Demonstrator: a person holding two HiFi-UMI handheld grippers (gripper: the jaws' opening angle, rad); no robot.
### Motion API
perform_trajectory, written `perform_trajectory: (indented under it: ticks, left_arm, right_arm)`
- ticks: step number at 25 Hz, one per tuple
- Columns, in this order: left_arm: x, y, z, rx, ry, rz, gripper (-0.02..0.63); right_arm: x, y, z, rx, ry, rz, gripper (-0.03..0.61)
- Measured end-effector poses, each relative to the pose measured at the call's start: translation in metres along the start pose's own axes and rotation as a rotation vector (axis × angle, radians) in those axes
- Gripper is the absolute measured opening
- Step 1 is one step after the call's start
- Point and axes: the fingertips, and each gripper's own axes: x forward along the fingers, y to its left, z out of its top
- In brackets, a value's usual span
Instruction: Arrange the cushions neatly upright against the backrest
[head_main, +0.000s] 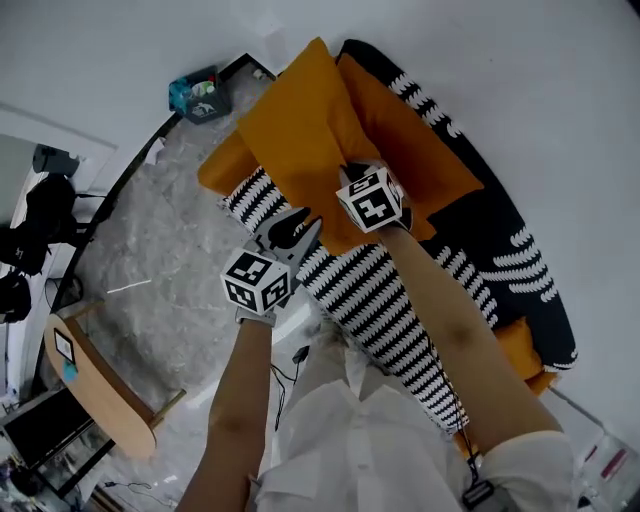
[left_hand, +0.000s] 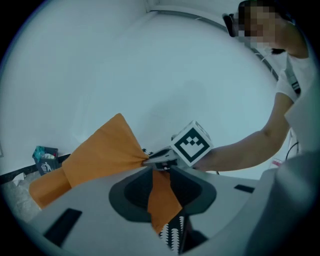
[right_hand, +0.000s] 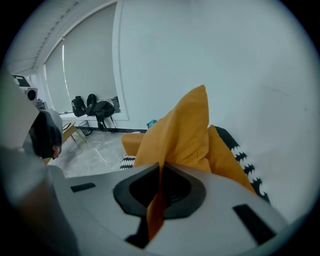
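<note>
There were two plain mustard-orange fabric cushions on the orange sofa. The larger orange cushion stood lifted on edge towards the white wall, its cloth pulled into soft folds. The second orange cushion lay flatter, just behind it. One long cushion in black and white woven stripes lay across the front of the seat, partly under the lifted cushion's lower edge. One broad black cushion printed with white leaf fronds ran along the wall side (cushion or throw, I could not tell).

Two grippers were at work, each carrying one cube with square black-and-white markers. The right gripper was closed tight on a thin pinch of the larger orange cushion near its lower middle. In the right gripper view, a narrow fold of orange cloth ran straight down between its jaws. The left gripper sat at the cushion's lower left corner. In the left gripper view, its jaws stood narrow around a strip of the same orange fabric, and a sliver of the striped cushion showed beneath. That view also showed the cloth bunching to a point where the right gripper pinched it.

The grey floor looked glossy and marbled, and one small teal box stood on it by the wall.
</note>
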Motion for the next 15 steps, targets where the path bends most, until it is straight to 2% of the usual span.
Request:
perform_trajectory:
  ticks: [8, 15]
  left_arm:
    - [0.027, -0.089, 0.018, 0.043, 0.031, -0.17, 0.118]
    - [0.071, -0.192, 0.005, 0.106, 0.098, -0.317, 0.118]
  right_arm:
    - [-0.147, -0.04, -0.074, -0.031, 0.098, -0.099, 0.012]
    - [-0.273, -0.07, -0.18, -0.033, 0.166, -0.182, 0.012]
